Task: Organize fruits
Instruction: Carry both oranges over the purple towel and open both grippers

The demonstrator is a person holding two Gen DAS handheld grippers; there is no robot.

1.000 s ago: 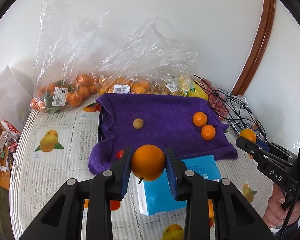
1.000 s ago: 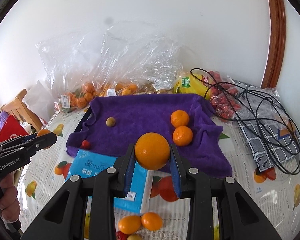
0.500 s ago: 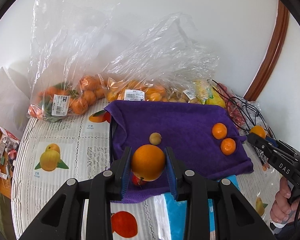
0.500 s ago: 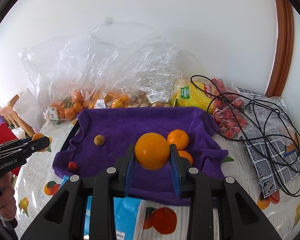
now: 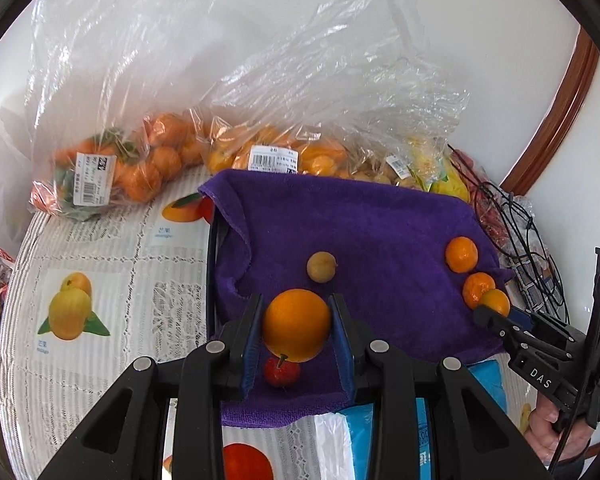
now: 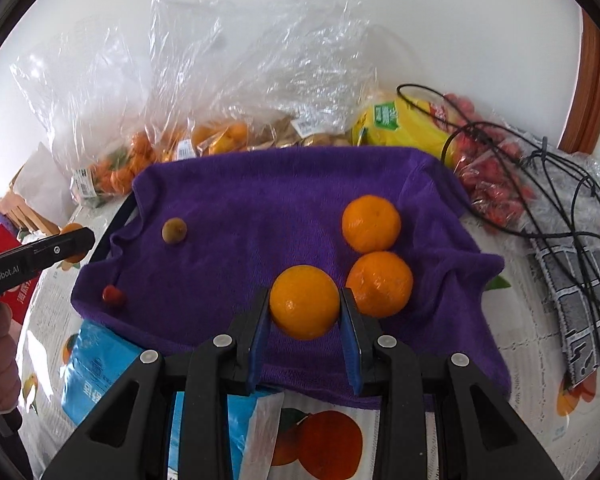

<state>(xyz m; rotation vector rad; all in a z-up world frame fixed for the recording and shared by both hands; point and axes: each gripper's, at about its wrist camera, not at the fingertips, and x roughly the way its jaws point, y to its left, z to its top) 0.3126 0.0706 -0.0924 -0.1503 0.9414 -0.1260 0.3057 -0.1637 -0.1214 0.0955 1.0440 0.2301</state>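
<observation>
Nearing purple towel (image 5: 360, 220), both grippers lower now.

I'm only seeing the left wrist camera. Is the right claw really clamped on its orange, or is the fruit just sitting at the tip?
Observer: Clamped. In the right wrist view the right claw has both blue pads pressed against the sides of the orange, above the near part of the purple towel.
Operator: What's on the table past the towel's right edge? My view gets cramped there.
Observer: A grey patterned cloth lies there, with the tangle of black cable draped across it.
</observation>
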